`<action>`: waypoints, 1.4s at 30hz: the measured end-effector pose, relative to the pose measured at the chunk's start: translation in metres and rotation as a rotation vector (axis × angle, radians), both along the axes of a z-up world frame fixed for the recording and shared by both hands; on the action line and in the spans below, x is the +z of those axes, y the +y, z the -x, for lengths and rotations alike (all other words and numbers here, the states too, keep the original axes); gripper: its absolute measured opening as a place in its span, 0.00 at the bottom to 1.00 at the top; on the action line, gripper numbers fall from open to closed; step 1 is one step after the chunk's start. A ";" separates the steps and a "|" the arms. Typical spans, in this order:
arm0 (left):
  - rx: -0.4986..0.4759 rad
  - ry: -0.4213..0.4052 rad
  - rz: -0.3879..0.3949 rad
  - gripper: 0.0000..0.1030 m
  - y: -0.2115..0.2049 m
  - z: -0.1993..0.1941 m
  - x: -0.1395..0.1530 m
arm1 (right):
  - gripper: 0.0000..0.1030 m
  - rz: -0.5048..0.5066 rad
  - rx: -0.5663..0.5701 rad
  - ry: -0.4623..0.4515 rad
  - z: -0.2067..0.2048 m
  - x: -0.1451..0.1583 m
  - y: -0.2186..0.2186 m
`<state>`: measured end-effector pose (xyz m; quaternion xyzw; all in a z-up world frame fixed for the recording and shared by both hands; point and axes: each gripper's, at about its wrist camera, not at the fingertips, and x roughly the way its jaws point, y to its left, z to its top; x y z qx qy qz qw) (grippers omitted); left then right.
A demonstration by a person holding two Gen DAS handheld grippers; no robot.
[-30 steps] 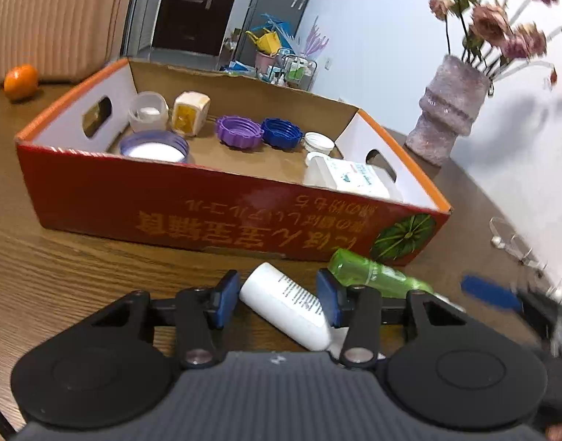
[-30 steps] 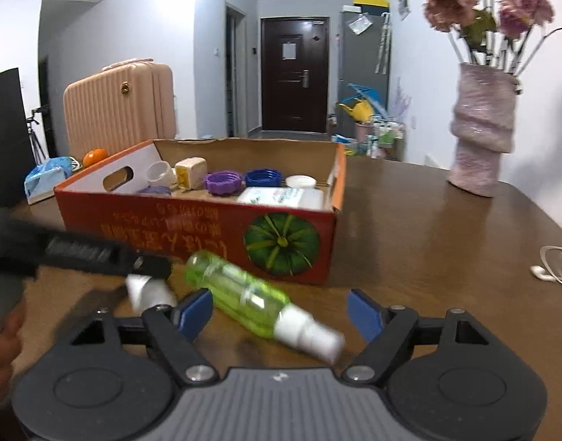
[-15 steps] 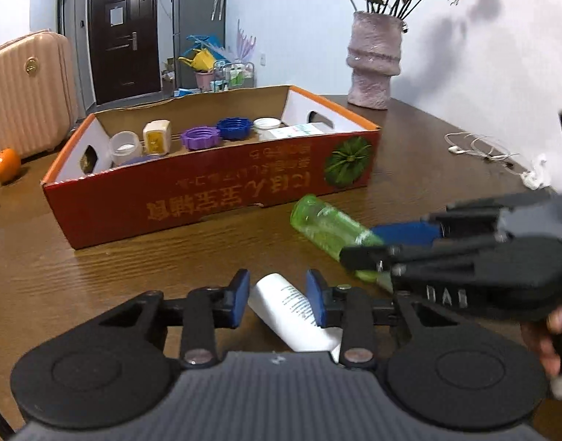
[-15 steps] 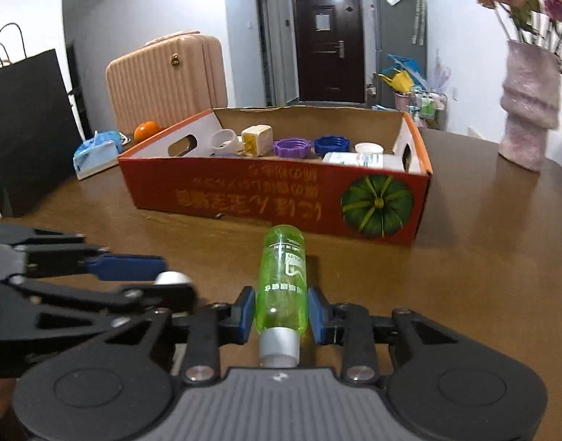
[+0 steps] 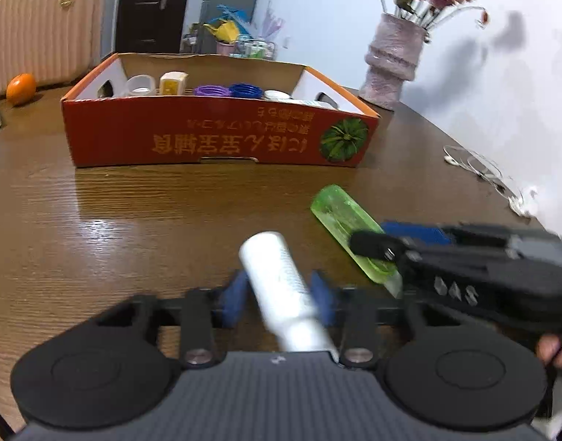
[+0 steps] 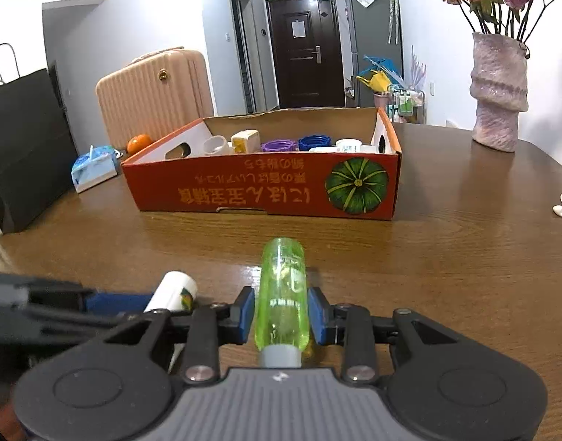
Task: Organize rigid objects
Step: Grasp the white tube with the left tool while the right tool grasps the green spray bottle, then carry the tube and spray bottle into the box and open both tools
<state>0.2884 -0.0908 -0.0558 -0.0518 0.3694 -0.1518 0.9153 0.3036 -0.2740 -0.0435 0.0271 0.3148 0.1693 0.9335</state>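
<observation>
Right now, two hand-held grippers sit side by side over a brown wooden table (image 6: pixel 464 257), each clamped on a bottle. The left gripper (image 5: pixel 281 299) has its blue pads pressed narrow against a white bottle (image 5: pixel 277 279), which points away toward the far side and appears lifted off the wood, though blur makes that uncertain. The right gripper (image 6: pixel 281 314) holds a translucent green bottle (image 6: pixel 282 294) near its grey cap end, the rounded base aimed forward. Both bottles are gripped low on the body, probably so their length juts out ahead and can be lowered into a container first.

Farther off, in the middle of the table, stands an open orange cardboard box (image 6: pixel 244 191) printed with a pumpkin. Inside it sit a white cup (image 6: pixel 216 145), a yellow-and-white container (image 6: pixel 246 140), a purple lid (image 6: pixel 279 145), a blue lid (image 6: pixel 315 142) and a white jar (image 6: pixel 348 144), lined up along the far wall. The two bottles are well apart from the box, on its near side, and likely go there next. A pink vase (image 6: pixel 499 92) with flowers stands at the far right.
</observation>
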 end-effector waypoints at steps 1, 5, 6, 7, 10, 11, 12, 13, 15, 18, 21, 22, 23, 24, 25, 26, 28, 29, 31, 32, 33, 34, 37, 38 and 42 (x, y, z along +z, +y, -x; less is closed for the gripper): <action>-0.007 0.001 -0.010 0.28 -0.001 0.001 0.000 | 0.31 -0.002 -0.003 0.000 -0.003 0.000 0.000; 0.008 -0.004 -0.035 0.27 -0.001 0.002 0.001 | 0.32 0.014 -0.013 0.005 -0.010 -0.002 0.004; 0.014 -0.005 -0.043 0.27 -0.001 0.002 0.001 | 0.32 0.018 -0.012 0.005 -0.010 -0.003 0.005; 0.020 -0.014 -0.049 0.27 -0.001 0.002 0.002 | 0.32 0.019 -0.005 0.011 -0.011 -0.004 0.007; 0.019 -0.050 -0.035 0.27 0.004 0.004 0.010 | 0.29 0.023 -0.004 0.009 -0.011 -0.006 0.010; 0.013 -0.058 -0.025 0.27 0.007 0.003 0.014 | 0.29 0.015 -0.005 0.018 -0.012 -0.005 0.009; 0.012 -0.064 -0.015 0.27 0.010 0.000 0.019 | 0.29 0.007 -0.002 0.027 -0.014 -0.004 0.009; 0.013 -0.069 -0.002 0.27 0.014 -0.004 0.023 | 0.29 -0.008 0.004 0.030 -0.015 -0.003 0.009; 0.014 -0.079 0.029 0.27 0.022 -0.016 0.034 | 0.29 -0.043 0.017 0.027 -0.018 0.005 0.006; 0.002 -0.100 0.098 0.27 0.039 -0.048 0.063 | 0.29 -0.128 0.041 0.003 -0.032 0.030 0.001; -0.022 -0.073 0.168 0.27 0.052 -0.101 0.091 | 0.29 -0.214 0.053 -0.021 -0.071 0.061 -0.002; -0.019 -0.047 0.185 0.27 0.055 -0.125 0.096 | 0.29 -0.234 0.051 -0.015 -0.094 0.071 -0.002; -0.002 -0.018 0.193 0.27 0.057 -0.149 0.099 | 0.29 -0.244 0.035 0.001 -0.116 0.077 -0.001; 0.020 0.012 0.192 0.27 0.059 -0.173 0.099 | 0.29 -0.258 0.009 0.026 -0.142 0.080 0.000; 0.046 0.038 0.186 0.27 0.060 -0.194 0.097 | 0.29 -0.270 -0.012 0.059 -0.166 0.080 0.002; 0.084 0.074 0.189 0.27 0.062 -0.214 0.094 | 0.29 -0.268 -0.034 0.087 -0.185 0.079 0.006; 0.131 0.130 0.173 0.27 0.062 -0.248 0.083 | 0.29 -0.233 -0.080 0.143 -0.220 0.071 0.018; 0.169 0.155 0.153 0.27 0.061 -0.260 0.076 | 0.29 -0.209 -0.091 0.161 -0.232 0.066 0.023; 0.207 0.196 0.126 0.27 0.059 -0.277 0.063 | 0.29 -0.160 -0.106 0.203 -0.251 0.055 0.035; 0.211 0.211 0.113 0.27 0.058 -0.282 0.057 | 0.29 -0.131 -0.109 0.213 -0.256 0.050 0.041; 0.214 0.221 0.103 0.27 0.056 -0.287 0.052 | 0.29 -0.110 -0.117 0.221 -0.261 0.045 0.046; 0.213 0.231 0.102 0.27 0.056 -0.290 0.049 | 0.29 -0.092 -0.122 0.226 -0.264 0.041 0.050; 0.204 0.247 0.087 0.28 0.050 -0.295 0.040 | 0.29 -0.035 -0.119 0.214 -0.266 0.034 0.058; 0.190 0.250 0.081 0.28 0.047 -0.295 0.038 | 0.29 -0.016 -0.116 0.210 -0.264 0.033 0.061; 0.202 0.259 0.082 0.30 0.046 -0.299 0.032 | 0.29 0.008 -0.112 0.190 -0.266 0.037 0.065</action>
